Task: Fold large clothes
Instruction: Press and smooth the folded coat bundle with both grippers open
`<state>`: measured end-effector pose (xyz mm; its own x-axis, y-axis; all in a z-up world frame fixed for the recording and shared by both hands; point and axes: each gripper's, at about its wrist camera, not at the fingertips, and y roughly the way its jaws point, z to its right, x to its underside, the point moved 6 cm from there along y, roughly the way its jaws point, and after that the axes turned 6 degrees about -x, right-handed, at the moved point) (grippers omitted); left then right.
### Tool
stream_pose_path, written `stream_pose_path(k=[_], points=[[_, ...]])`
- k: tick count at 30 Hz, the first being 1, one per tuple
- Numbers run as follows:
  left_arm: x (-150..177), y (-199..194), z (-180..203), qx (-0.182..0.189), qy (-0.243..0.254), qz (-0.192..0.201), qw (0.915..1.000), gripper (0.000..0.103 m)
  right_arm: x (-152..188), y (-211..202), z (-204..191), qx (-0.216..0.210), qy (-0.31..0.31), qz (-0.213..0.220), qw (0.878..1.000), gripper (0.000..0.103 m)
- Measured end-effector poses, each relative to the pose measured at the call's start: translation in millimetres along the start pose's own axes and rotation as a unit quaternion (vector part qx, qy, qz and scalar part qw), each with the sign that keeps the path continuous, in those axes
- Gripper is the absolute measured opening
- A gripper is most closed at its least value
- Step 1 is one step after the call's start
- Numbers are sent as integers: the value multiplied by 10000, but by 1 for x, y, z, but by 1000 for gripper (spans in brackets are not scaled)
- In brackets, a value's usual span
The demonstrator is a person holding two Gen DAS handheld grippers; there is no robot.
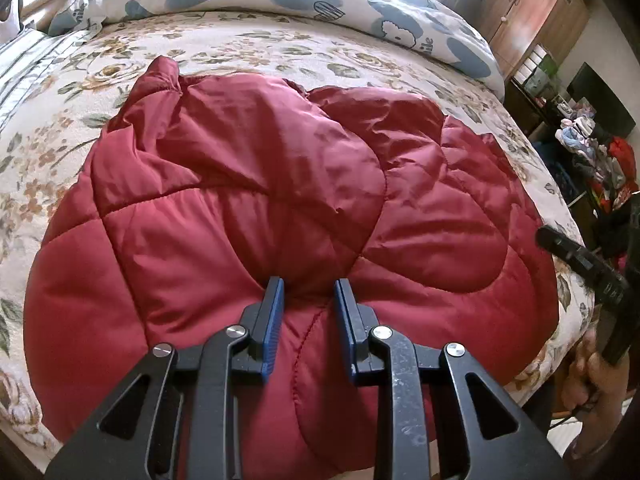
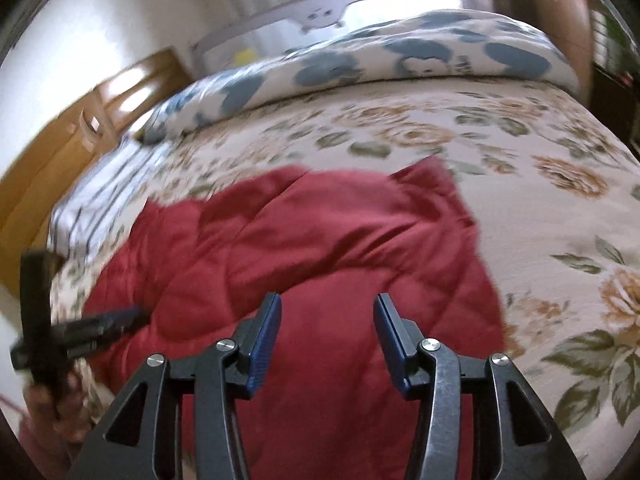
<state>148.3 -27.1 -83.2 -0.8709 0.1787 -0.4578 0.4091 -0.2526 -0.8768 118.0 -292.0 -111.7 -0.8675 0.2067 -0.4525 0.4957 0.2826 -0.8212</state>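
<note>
— Right, where does the red quilted jacket (image 1: 280, 208) lie?

— Flat on the floral bedspread (image 1: 280, 52), directly under my left gripper (image 1: 309, 284), whose narrow jaws pinch a fabric ridge.

— And the right?

— My right gripper (image 2: 327, 300) hangs spread and empty above the jacket's near edge.
</note>
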Motion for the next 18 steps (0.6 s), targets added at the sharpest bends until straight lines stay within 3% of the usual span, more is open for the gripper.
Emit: stream_pose_path(k=[5,12,18], points=[[1,1,1,-25,36,33,10000,23,19,27,17,612,-182,-317,9975,50],[1,-11,0,-49,-96,137,9998,23,35,28,40,673,179,-188,9974,50],[2,-41,-10,-375,-196,414,9982,23,38,26,37,680,208,-141,9974,50]])
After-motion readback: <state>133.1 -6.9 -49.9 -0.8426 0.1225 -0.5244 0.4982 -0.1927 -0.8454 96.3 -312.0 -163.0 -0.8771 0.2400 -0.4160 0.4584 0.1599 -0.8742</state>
